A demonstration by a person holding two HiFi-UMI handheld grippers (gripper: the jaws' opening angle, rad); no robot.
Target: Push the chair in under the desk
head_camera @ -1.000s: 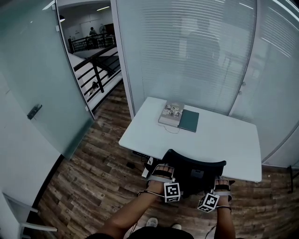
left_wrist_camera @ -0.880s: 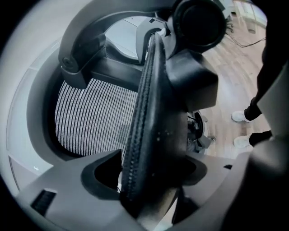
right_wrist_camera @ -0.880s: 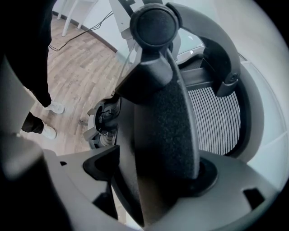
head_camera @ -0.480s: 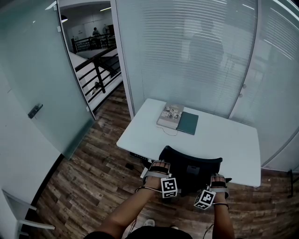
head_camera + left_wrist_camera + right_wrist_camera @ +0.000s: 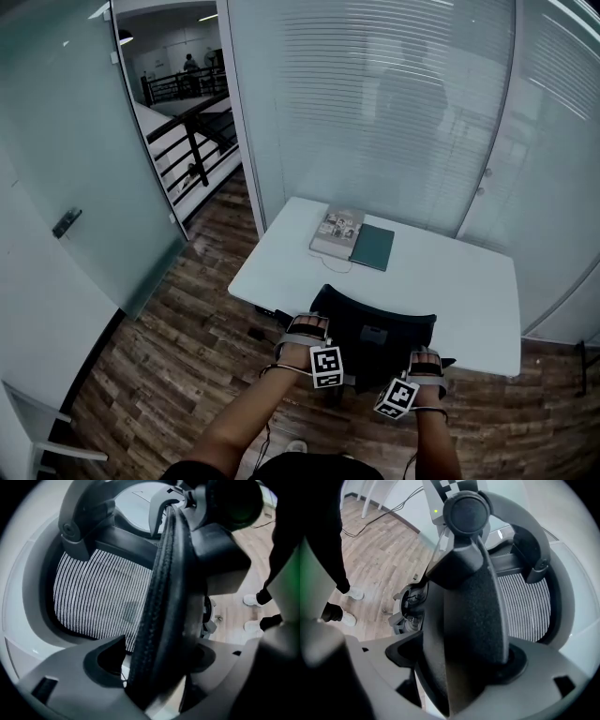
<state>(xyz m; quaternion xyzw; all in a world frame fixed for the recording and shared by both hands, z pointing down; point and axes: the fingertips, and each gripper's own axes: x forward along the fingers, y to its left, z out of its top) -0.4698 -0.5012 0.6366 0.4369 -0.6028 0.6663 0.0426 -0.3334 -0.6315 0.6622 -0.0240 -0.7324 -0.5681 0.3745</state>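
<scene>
Chair backrest (image 5: 375,330) clamped in left gripper (image 5: 307,327) and right gripper (image 5: 427,357); risk: uneven shove, skew into desk (image 5: 459,281) edge at twelve o'clock.

Black office chair (image 5: 375,339) stands upright at the near long edge of the white desk (image 5: 455,286), roughly midway between the near corners. Its back faces us, curved top rim just in front of the edge, and its front goes out of sight beneath the top. The backrest is see-through striped mesh in a dark frame. The desk top is rectangular, flat and level
</scene>
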